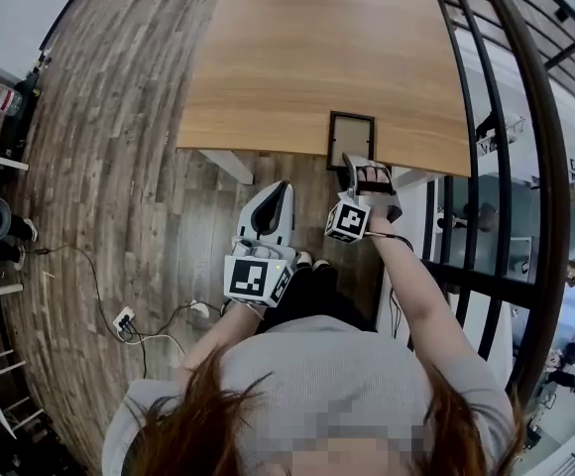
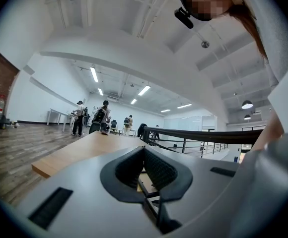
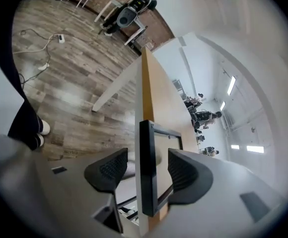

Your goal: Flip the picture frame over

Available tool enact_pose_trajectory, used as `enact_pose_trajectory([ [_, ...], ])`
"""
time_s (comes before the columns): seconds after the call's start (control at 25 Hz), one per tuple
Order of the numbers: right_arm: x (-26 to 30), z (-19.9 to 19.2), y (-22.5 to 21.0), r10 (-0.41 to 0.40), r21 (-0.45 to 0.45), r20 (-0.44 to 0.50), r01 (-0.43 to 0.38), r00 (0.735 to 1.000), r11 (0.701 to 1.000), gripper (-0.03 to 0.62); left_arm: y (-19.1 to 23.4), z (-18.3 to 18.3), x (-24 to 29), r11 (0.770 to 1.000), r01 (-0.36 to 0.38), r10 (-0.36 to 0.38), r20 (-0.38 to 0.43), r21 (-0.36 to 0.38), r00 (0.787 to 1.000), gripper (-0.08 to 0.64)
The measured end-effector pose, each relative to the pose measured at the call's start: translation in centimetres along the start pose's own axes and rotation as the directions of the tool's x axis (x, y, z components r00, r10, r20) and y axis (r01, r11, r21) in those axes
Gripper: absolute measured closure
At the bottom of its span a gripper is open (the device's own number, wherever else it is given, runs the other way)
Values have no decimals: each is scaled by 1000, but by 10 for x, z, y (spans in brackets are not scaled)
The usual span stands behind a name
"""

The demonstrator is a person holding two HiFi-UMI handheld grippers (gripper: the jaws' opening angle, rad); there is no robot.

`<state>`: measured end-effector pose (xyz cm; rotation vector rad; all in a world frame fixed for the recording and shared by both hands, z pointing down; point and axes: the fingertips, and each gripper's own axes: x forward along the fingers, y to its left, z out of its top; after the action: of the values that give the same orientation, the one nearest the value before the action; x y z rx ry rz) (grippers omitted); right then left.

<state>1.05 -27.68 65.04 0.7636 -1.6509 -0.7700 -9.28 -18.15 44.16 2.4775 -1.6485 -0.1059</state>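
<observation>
We see a dark rectangular picture frame (image 1: 351,139) lying on the light wooden tabletop (image 1: 297,58), near its front edge. The white right gripper (image 1: 369,167) is just beside the frame. The white left gripper (image 1: 273,201) hangs over the plank floor (image 1: 119,167).

Readable text: none is showing in any view.
Left gripper's cube (image 1: 258,279): it is showing only a black-and-white square marker pattern, with no letters or digits.
Right gripper's cube (image 1: 348,219): it is showing the same kind of square marker pattern, and nothing on it is reading as text.
Red canister (image 1: 3,98): it is standing at the room's edge and carrying a pale label, but the print is coming out too small and blurred to read.
</observation>
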Motion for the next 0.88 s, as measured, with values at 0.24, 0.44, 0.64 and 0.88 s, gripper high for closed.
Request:
enact_pose_trajectory([
  [0.24,4,-2,-2,-58,-39,-20,57,998,998,351,14,-3,-4,1000,-28,28,-8,-11,1000,554],
  [0.44,-2,1,-15,-114,-6,-7,114,993,993,467,16,-2,-3,1000,-19,18,-12,-8,1000,555],
  [0.64,-15,4,-23,-161,-2,37,162,986,987,495,12,1,-1,1000,-1,1,-8,-12,1000,554],
  [0.88,-30,11,-46,-221,72,109,214,969,974,531,8,0,1,1000,11,-12,-7,-15,1000,554],
])
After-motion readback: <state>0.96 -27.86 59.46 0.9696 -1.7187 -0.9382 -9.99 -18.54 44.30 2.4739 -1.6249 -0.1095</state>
